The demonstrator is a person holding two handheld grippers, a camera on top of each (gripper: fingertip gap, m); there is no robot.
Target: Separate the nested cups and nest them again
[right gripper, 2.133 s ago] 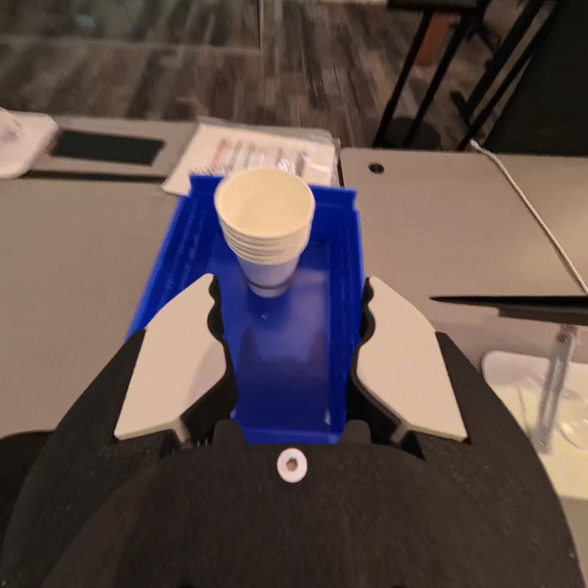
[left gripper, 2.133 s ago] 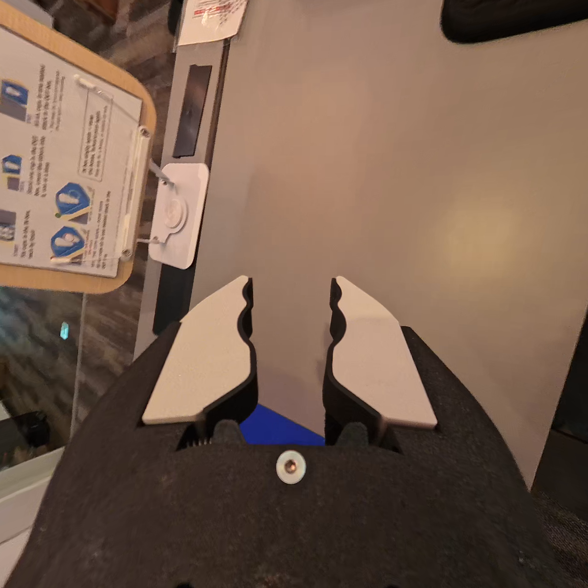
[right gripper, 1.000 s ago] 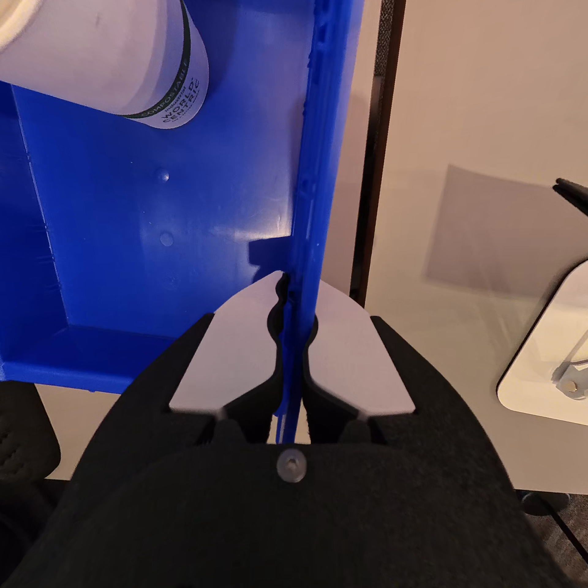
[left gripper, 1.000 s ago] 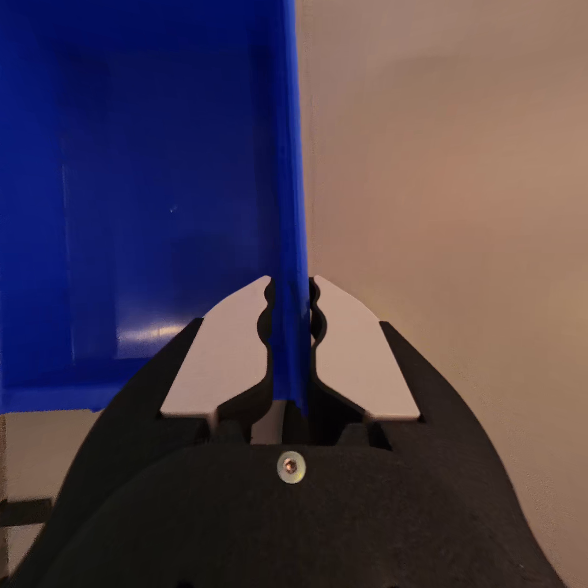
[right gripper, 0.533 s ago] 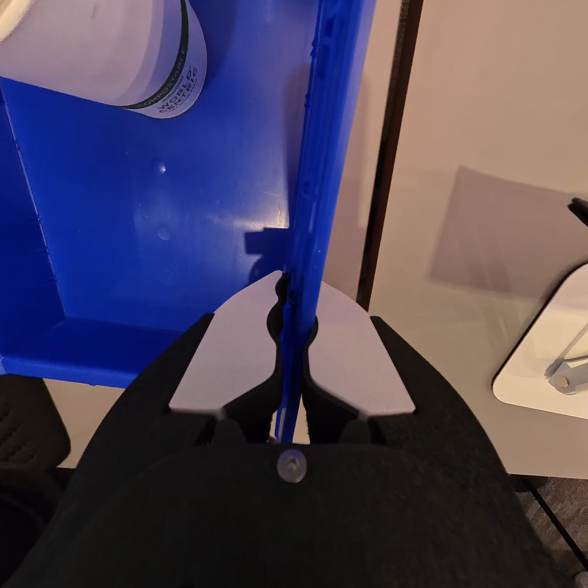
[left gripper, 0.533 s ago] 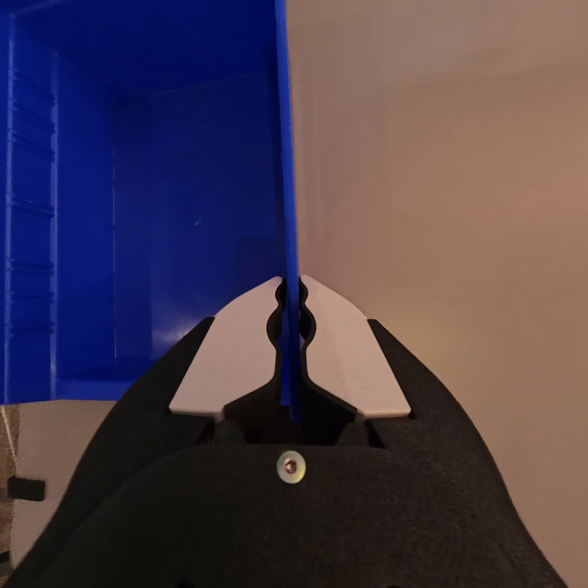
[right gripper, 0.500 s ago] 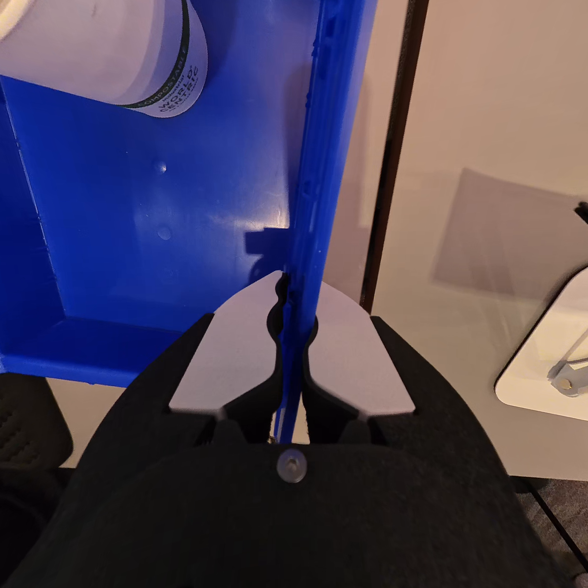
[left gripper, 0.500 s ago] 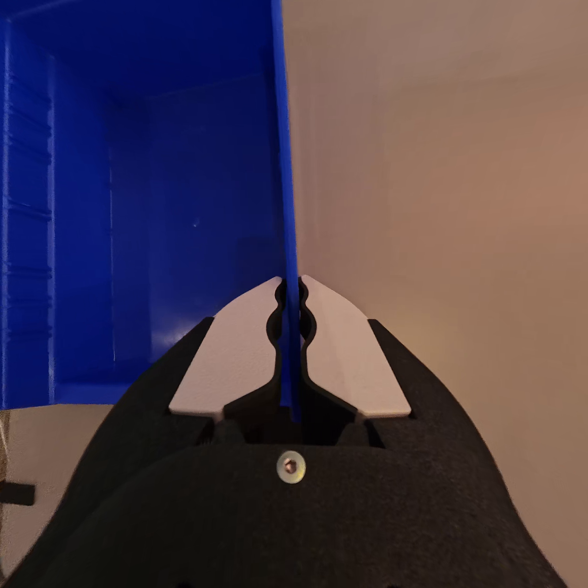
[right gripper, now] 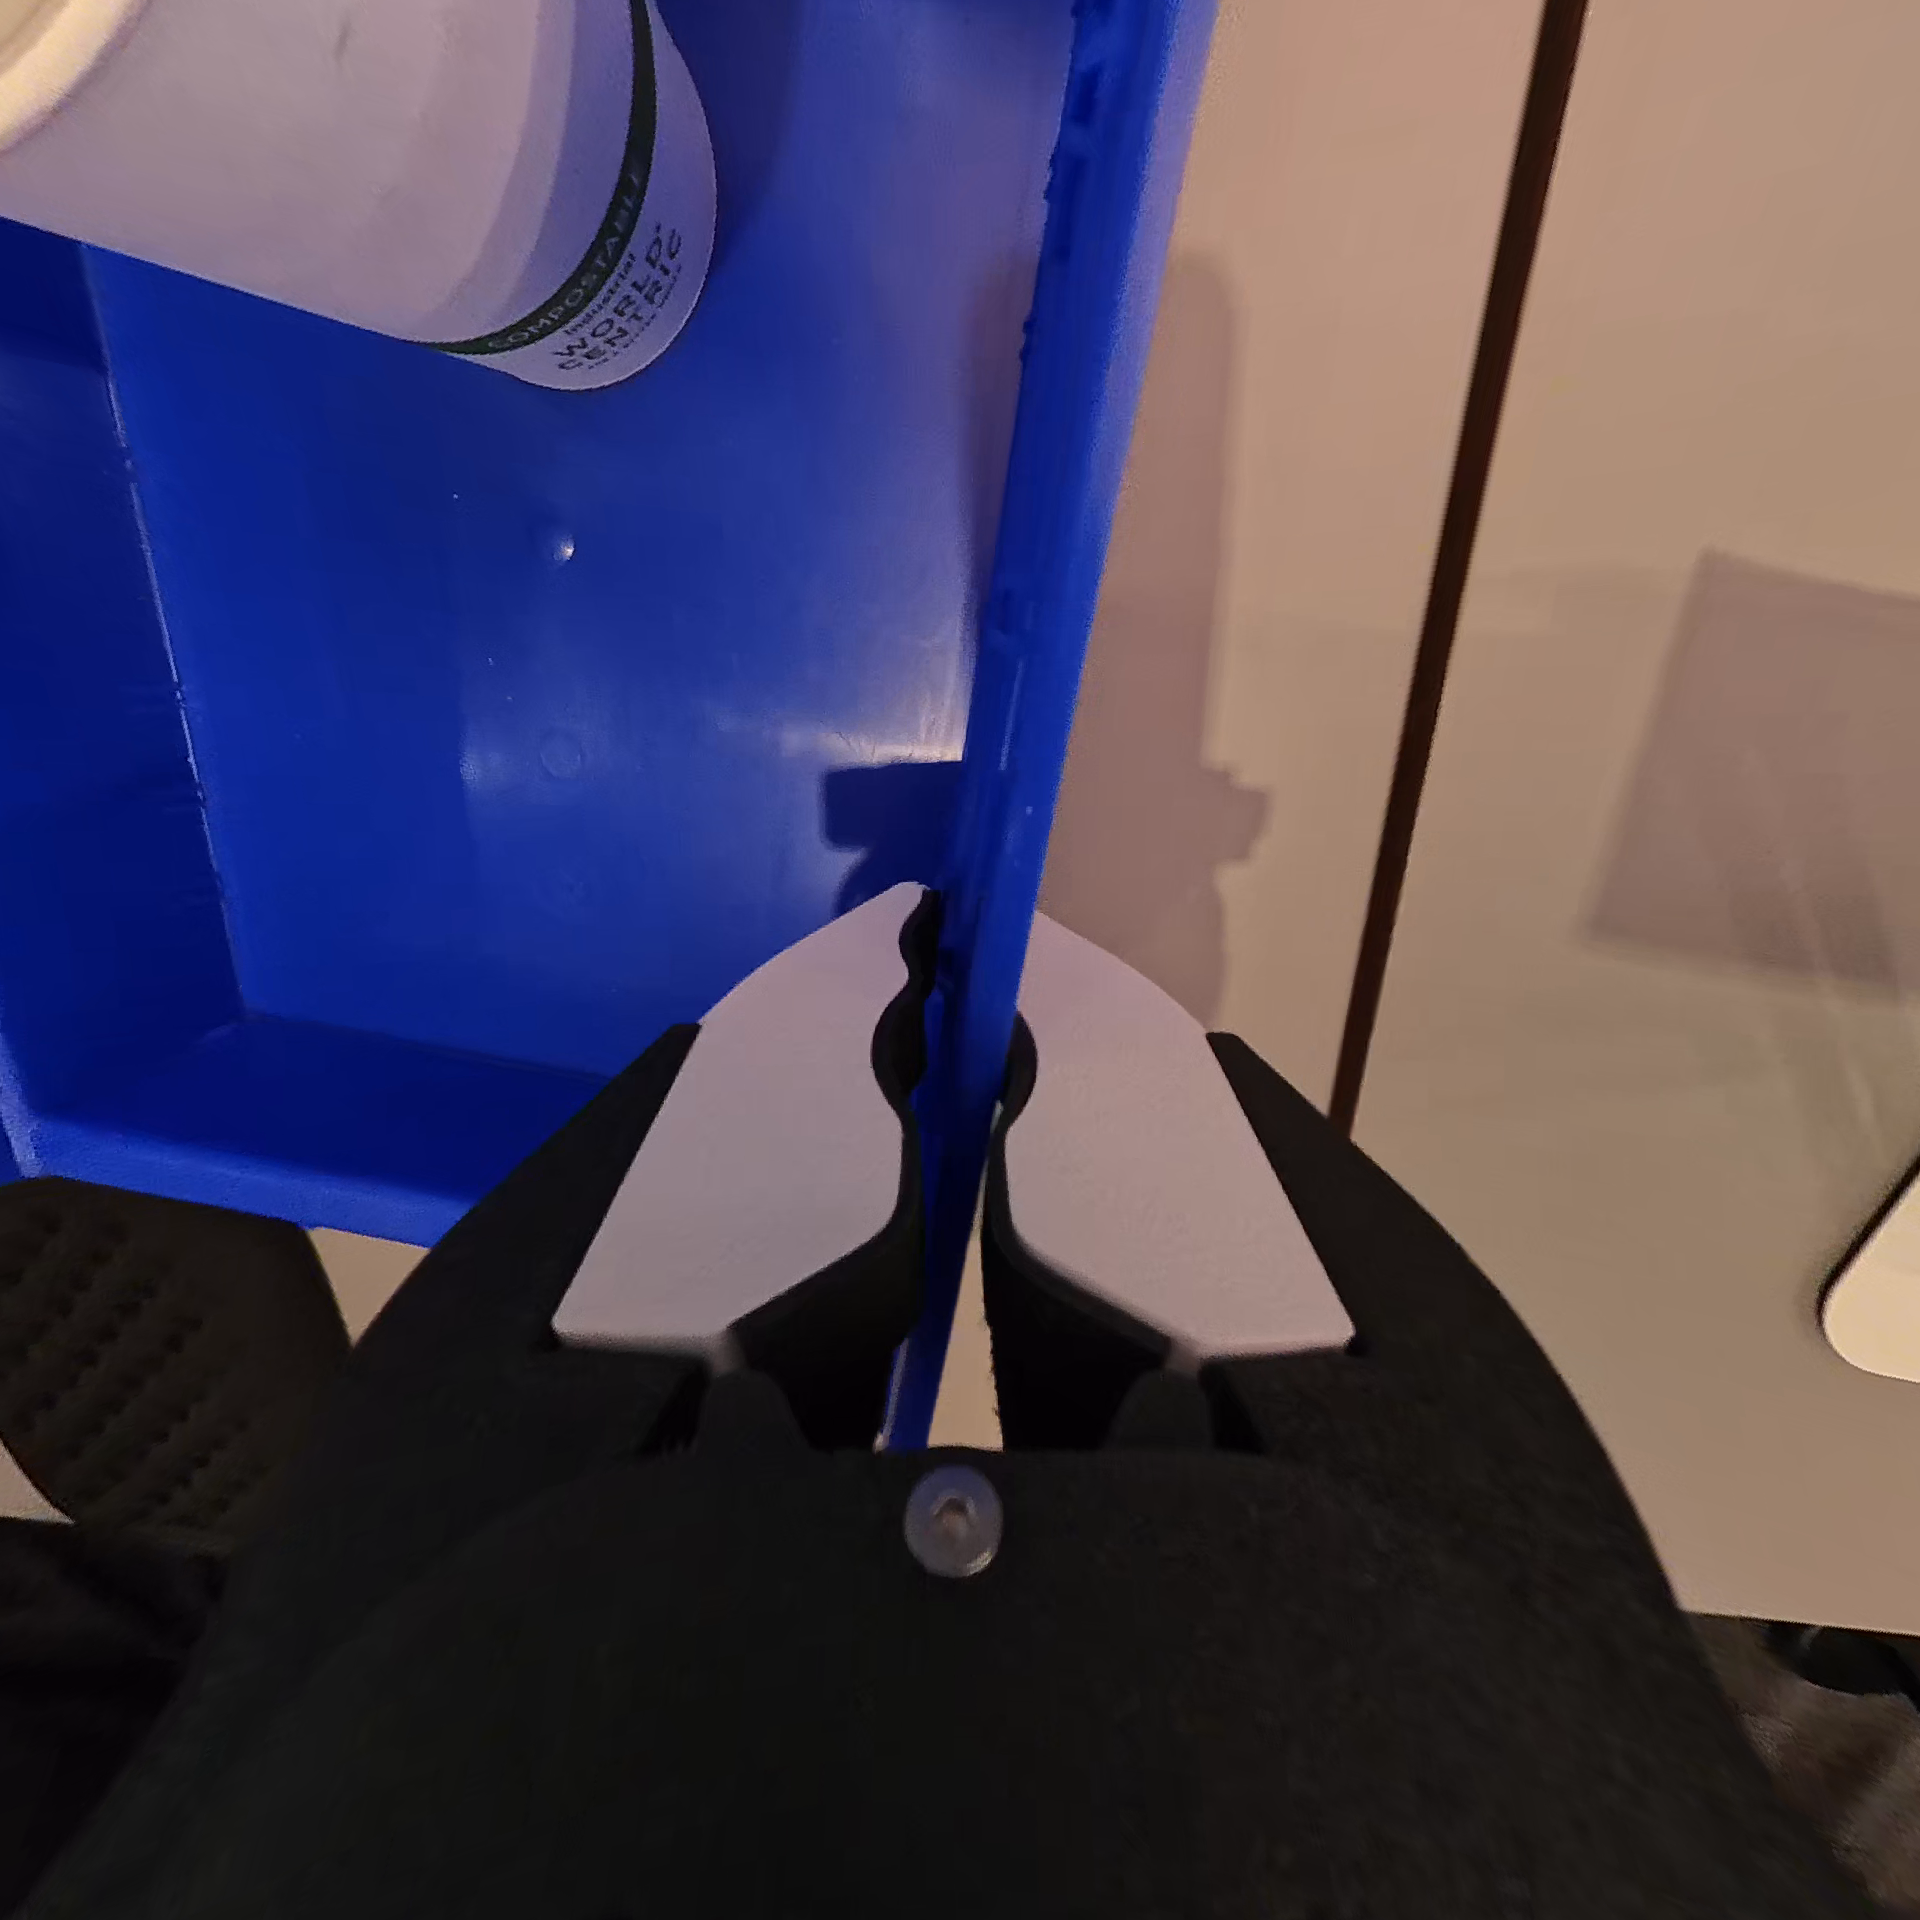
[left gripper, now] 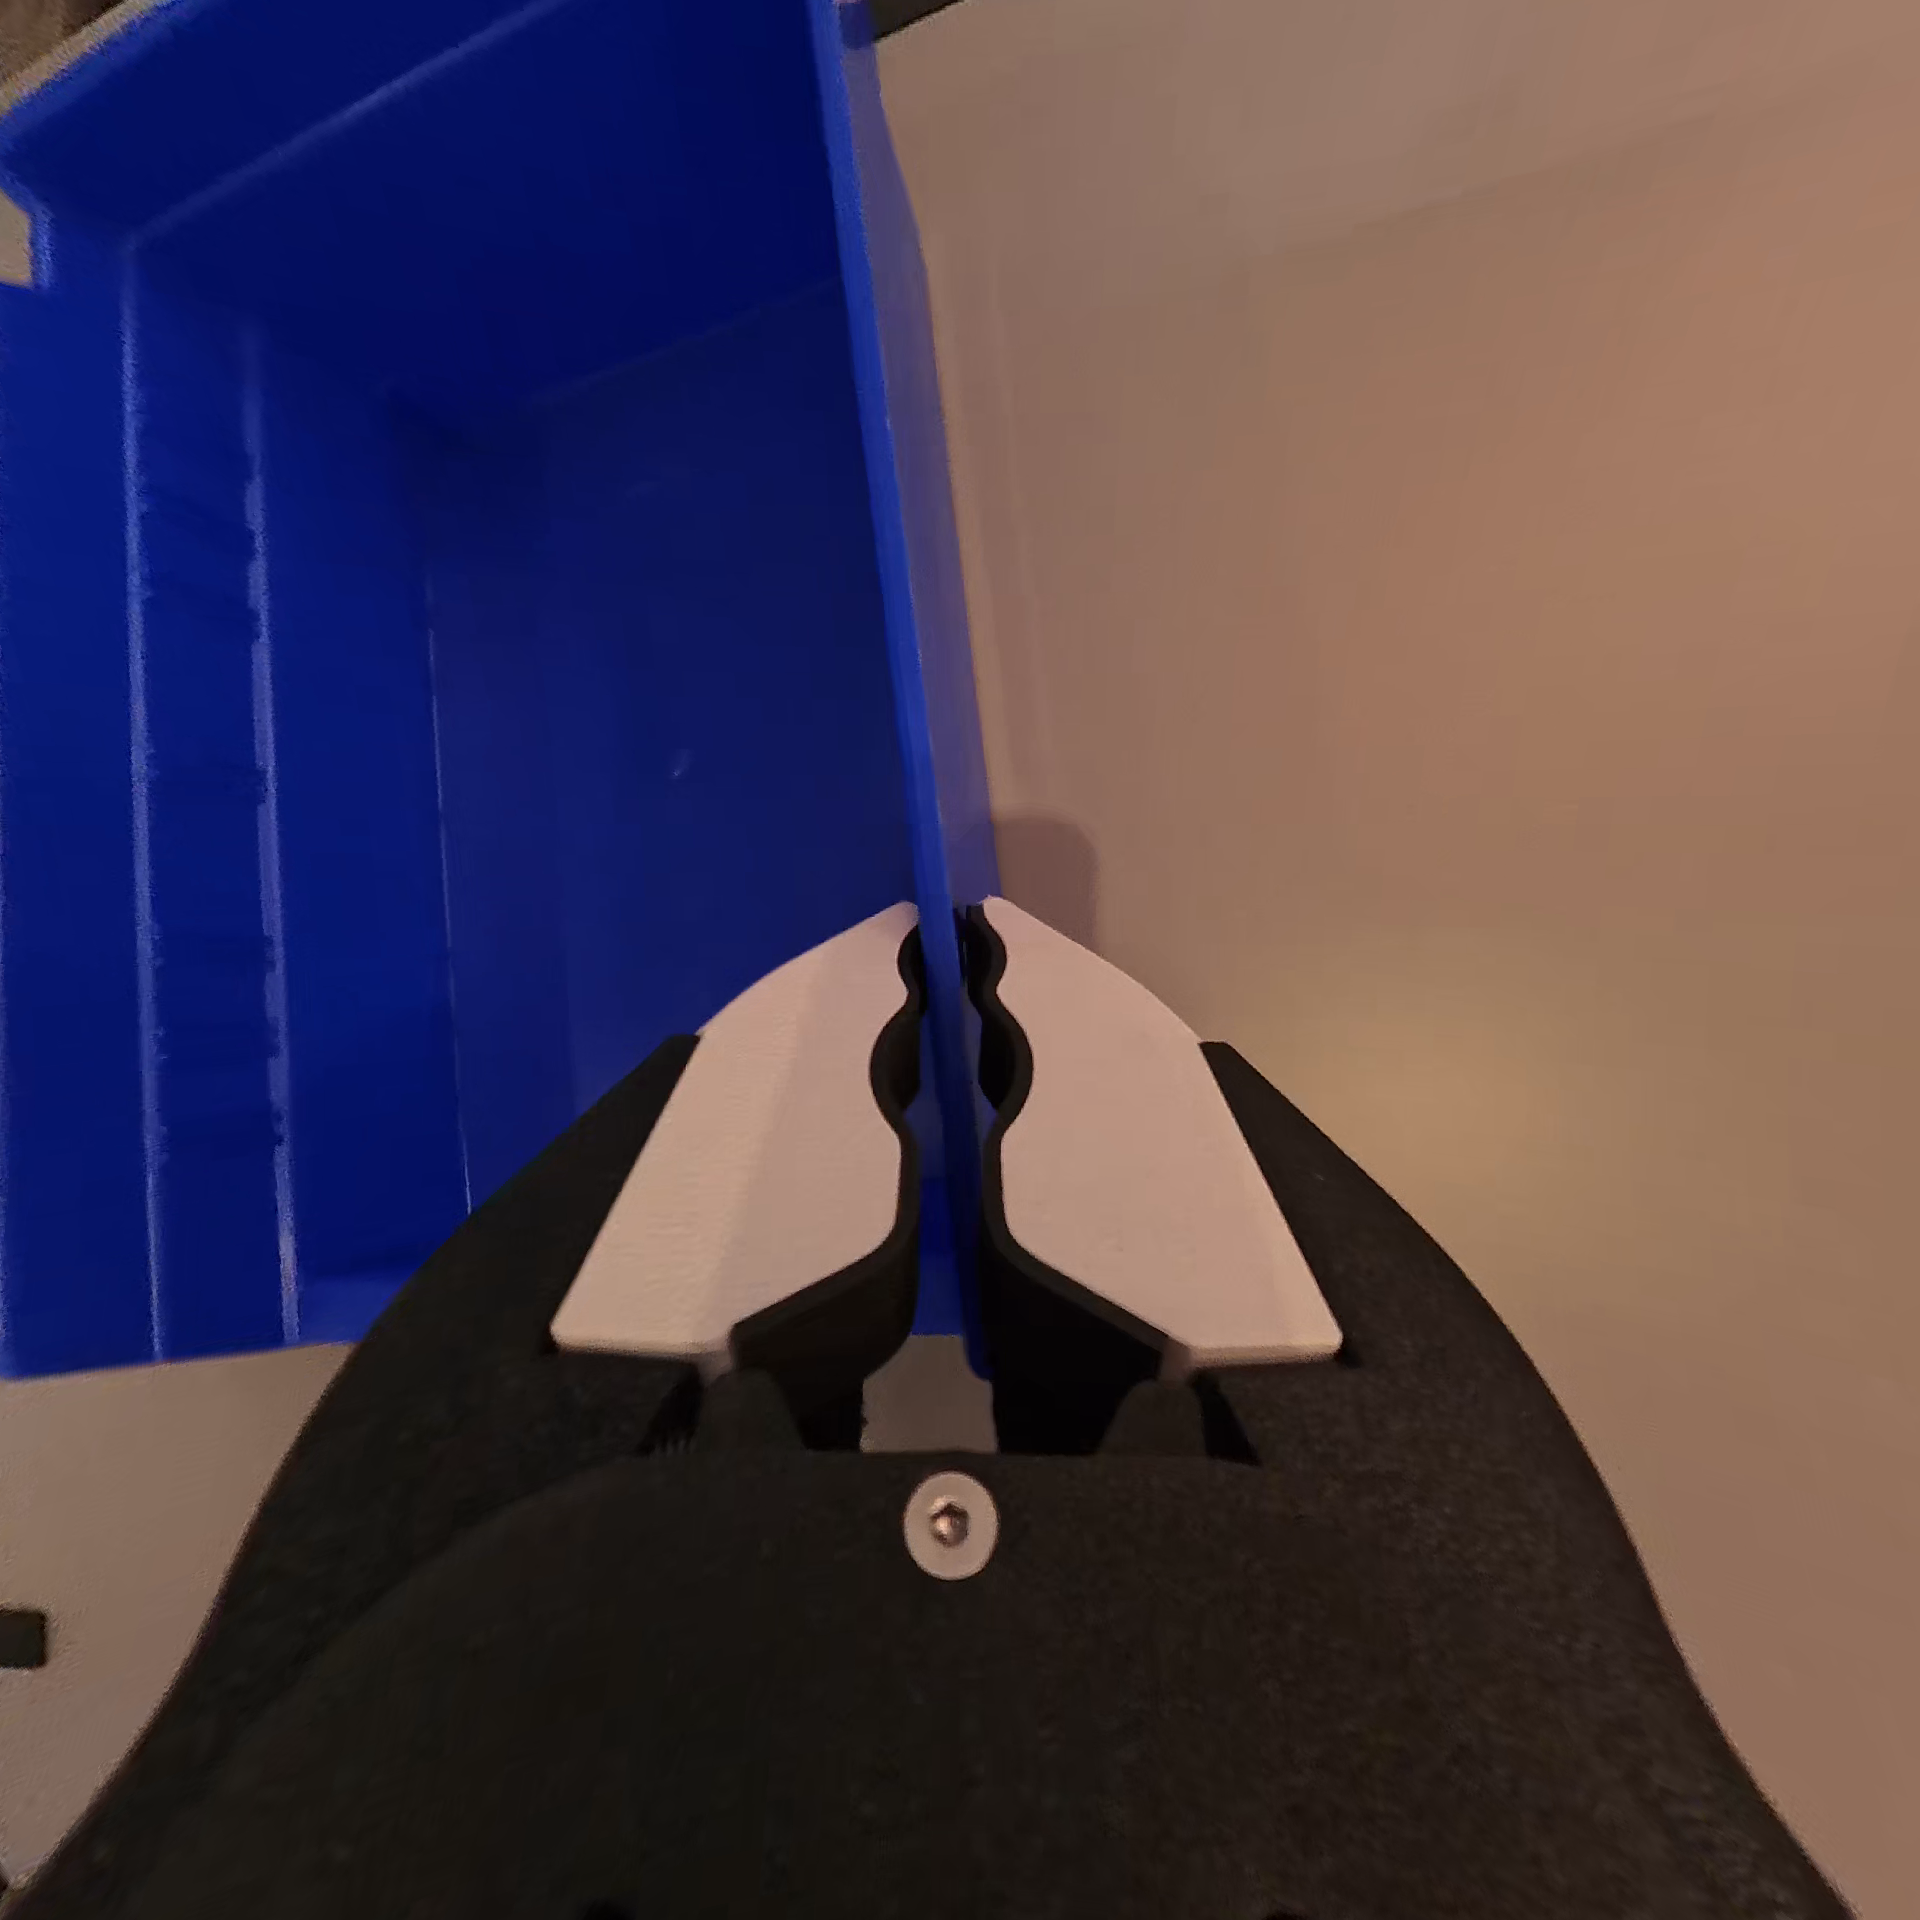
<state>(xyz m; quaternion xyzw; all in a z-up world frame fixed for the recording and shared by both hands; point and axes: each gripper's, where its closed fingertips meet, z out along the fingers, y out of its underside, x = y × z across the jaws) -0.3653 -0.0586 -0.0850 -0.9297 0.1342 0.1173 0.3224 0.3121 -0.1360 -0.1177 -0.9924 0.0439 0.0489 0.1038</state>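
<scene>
Right wrist view: stack of cups (right gripper: 343, 156) sits inside the blue bin (right gripper: 520, 675), up and to the left of my right gripper (right gripper: 961, 904), well clear of the fingers. Stack is white paper, tilted, its base end with a dark band and printed text pointing toward the bin wall I'm holding. Only the lower part of the stack is in frame; can't count the cups.

My right gripper is clamped on the bin's side wall, one finger inside the bin, the other outside, wall running straight up between them. Bin floor ahead and left of the fingers is bare, with a bright glare patch near the wall.

Left wrist view: my left gripper (left gripper: 948, 914) is clamped on a blue bin (left gripper: 468, 623) wall too, thin edge pinched between the two white fingers (left gripper: 769, 1143). Bin interior spreads left of the fingers; no cups visible from this angle. I can't tell from the two views whether both grippers hold the same bin.

Outward: pale table (right gripper: 1714, 416) to the right of both grippers. Dark seam (right gripper: 1455, 540) in the tabletop runs just right of my right gripper. White rounded object (right gripper: 1881, 1299) at far right edge, mostly cut off. Black textured thing (right gripper: 135, 1340) at lower left of the right view, can't identify it.
</scene>
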